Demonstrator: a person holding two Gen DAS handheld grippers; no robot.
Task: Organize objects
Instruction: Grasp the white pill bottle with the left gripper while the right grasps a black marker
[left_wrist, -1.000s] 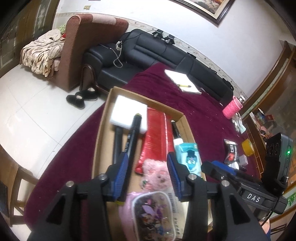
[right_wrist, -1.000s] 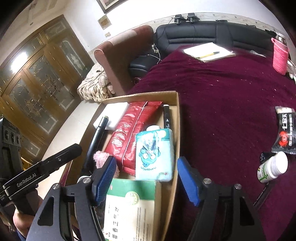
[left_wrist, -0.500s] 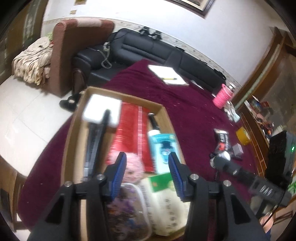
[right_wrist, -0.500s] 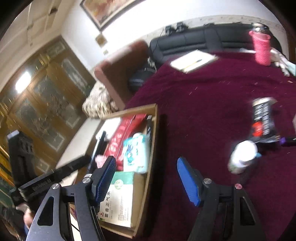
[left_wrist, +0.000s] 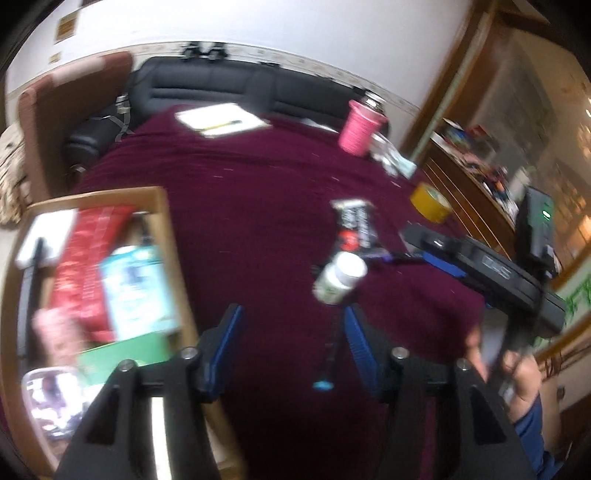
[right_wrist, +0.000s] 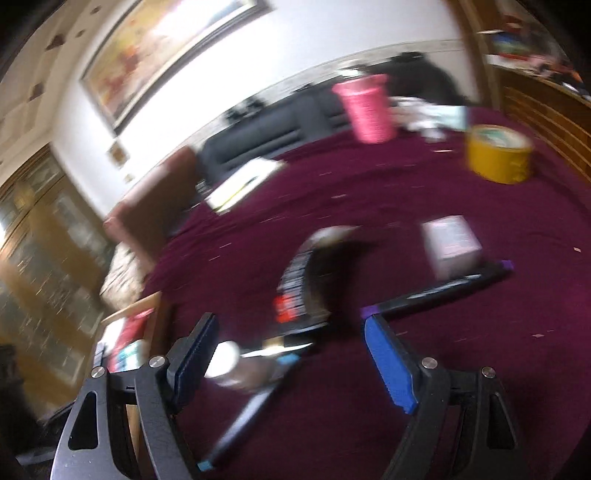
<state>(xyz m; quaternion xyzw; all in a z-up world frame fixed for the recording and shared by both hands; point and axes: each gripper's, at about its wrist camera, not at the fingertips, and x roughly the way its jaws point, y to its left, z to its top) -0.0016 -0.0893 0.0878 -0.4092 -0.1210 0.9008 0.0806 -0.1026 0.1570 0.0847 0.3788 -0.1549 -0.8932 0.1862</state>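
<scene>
Both grippers, left gripper and right gripper, just opening, wide, empty; pill bottle lying on cloth just beyond left jaws, right of box; approach slowly, straddle bottle, close gently.

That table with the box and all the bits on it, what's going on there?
A person is tidying loose items into a cardboard box on a table covered in dark red cloth. Both tools, the left tool and the right tool, are empty, their jaws having just been opening. They face the items left outside the box: a white pill bottle, a black snack packet and marker pens.
</scene>
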